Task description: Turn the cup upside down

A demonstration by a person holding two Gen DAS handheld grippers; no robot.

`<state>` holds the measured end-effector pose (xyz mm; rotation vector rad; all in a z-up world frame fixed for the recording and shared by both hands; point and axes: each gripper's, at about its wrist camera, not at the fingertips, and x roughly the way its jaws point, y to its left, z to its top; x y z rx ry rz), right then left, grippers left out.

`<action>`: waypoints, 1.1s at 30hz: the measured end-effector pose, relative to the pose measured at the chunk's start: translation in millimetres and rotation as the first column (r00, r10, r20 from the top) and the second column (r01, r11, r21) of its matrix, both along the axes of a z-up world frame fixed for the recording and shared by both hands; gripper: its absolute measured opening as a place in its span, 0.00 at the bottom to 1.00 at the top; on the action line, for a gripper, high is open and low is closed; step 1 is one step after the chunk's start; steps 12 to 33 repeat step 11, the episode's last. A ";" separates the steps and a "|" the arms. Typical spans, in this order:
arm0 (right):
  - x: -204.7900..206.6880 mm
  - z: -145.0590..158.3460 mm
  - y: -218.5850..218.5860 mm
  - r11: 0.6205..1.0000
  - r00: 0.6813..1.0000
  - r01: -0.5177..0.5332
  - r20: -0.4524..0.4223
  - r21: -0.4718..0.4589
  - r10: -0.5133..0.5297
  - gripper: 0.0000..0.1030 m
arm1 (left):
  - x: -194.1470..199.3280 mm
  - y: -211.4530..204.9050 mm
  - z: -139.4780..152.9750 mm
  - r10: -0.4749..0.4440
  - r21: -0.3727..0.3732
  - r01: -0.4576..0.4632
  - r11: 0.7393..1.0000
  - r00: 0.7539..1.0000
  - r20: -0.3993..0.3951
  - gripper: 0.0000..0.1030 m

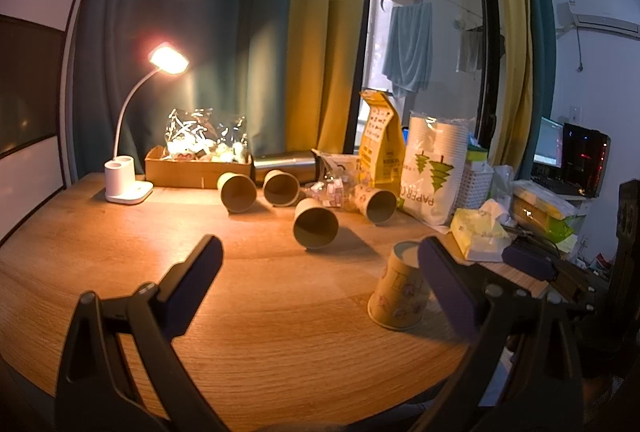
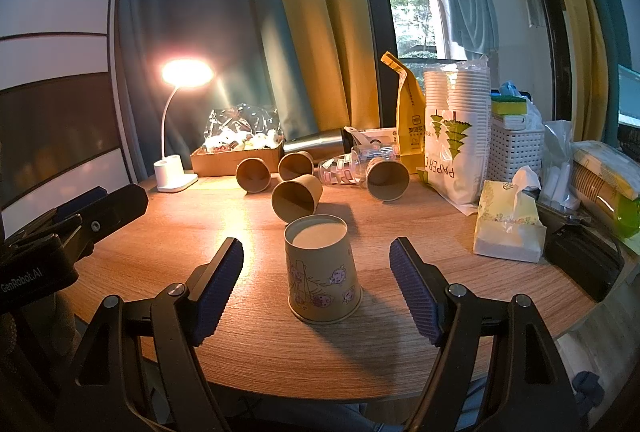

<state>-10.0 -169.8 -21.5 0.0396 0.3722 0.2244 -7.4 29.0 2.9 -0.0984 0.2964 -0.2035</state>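
Standing rim-down on the round wooden table [image 2: 400, 344], the cartoon-printed paper cup [image 2: 323, 272] sits untouched between the right gripper [image 2: 316, 264]'s wide-spread jaws.

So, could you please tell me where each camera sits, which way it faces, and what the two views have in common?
Left wrist: rides the left hand-held gripper, facing across the wooden table toward the lamp and curtains; its own two open fingers show.
Right wrist: rides the right hand-held gripper, aimed at the upside-down paper cup between its open fingers; the left hand-held gripper shows at its left edge.
Shared: the table, lamp, upside-down cup, four cups lying on their sides, yellow bag.
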 end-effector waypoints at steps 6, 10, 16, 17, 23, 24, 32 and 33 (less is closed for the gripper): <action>0.0 0.2 0.3 1.000 1.000 0.000 -0.001 0.000 0.000 0.76 | -0.1 0.0 -0.1 -0.002 -0.001 0.002 1.000 1.000 0.000 0.96; -0.4 -0.2 0.7 1.000 1.000 0.001 0.000 0.000 -0.001 0.76 | -0.8 1.8 2.2 -0.003 -0.003 0.003 1.000 1.000 0.007 0.96; 0.1 0.4 0.5 1.000 1.000 0.001 -0.001 0.000 -0.001 0.76 | -0.6 2.3 2.6 -0.002 -0.004 0.002 1.000 1.000 0.009 0.96; 0.1 0.4 0.5 1.000 1.000 0.001 -0.001 0.000 -0.001 0.76 | -0.6 2.3 2.6 -0.002 -0.004 0.002 1.000 1.000 0.009 0.96; 0.1 0.4 0.5 1.000 1.000 0.001 -0.001 0.000 -0.001 0.76 | -0.6 2.3 2.6 -0.002 -0.004 0.002 1.000 1.000 0.009 0.96; 0.1 0.4 0.5 1.000 1.000 0.001 -0.001 0.000 -0.001 0.76 | -0.6 2.3 2.6 -0.002 -0.004 0.002 1.000 1.000 0.009 0.96; 0.1 0.4 0.5 1.000 1.000 0.001 -0.001 0.000 -0.001 0.76 | -0.6 2.3 2.6 -0.002 -0.004 0.002 1.000 1.000 0.009 0.96; 0.1 0.4 0.5 1.000 1.000 0.001 -0.001 0.000 -0.001 0.76 | -0.6 2.3 2.6 -0.002 -0.004 0.002 1.000 1.000 0.009 0.96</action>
